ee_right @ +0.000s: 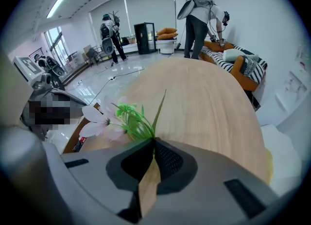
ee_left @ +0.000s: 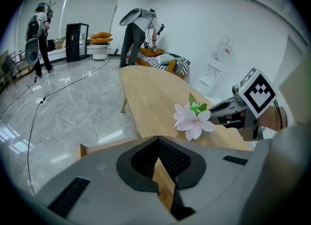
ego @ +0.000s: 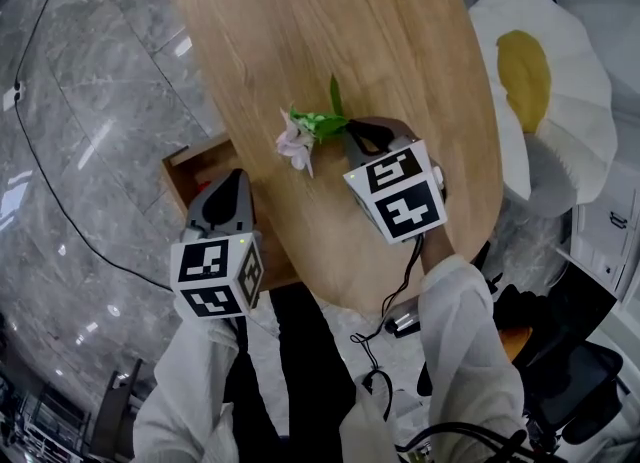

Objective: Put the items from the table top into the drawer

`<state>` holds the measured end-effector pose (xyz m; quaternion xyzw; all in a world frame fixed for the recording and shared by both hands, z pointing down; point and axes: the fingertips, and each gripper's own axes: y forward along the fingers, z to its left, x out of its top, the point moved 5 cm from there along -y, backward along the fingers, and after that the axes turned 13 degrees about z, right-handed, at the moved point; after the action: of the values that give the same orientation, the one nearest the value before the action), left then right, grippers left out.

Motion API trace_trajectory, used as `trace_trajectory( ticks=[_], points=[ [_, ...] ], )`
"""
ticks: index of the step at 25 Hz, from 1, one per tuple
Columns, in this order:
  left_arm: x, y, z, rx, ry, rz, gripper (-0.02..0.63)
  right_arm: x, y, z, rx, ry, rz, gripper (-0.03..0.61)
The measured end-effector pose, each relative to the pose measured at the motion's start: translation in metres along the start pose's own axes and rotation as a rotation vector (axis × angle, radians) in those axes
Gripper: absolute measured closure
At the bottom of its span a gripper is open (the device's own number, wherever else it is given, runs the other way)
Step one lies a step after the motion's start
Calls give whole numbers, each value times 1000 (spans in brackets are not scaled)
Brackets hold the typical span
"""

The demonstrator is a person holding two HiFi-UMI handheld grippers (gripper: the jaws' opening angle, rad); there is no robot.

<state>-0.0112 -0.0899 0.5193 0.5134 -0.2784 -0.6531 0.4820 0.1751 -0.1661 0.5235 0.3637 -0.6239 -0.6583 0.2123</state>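
Note:
An artificial flower with pink petals and green leaves hangs just over the oval wooden table, near its left edge. My right gripper is shut on its green stem; in the right gripper view the leaves sprout straight out of the closed tips. The left gripper view has the bloom in front of the right gripper. My left gripper is shut and empty, over the open wooden drawer beside the table, its tips pointing at the drawer's rim.
A white and yellow egg-shaped cushion lies right of the table. A black cable runs over the grey marble floor. Far off, a person bends over a sofa and another person stands by the windows.

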Motion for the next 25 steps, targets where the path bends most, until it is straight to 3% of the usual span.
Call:
trace_trajectory(
  ticks=[9,25],
  points=[
    [-19,-27,20,-23,26,-16,620,2,-17,40,-22,60,-22,511],
    [-74,-105,116,16,41,-31,620,16,-22,172,-24,169,-51,511]
  ],
)
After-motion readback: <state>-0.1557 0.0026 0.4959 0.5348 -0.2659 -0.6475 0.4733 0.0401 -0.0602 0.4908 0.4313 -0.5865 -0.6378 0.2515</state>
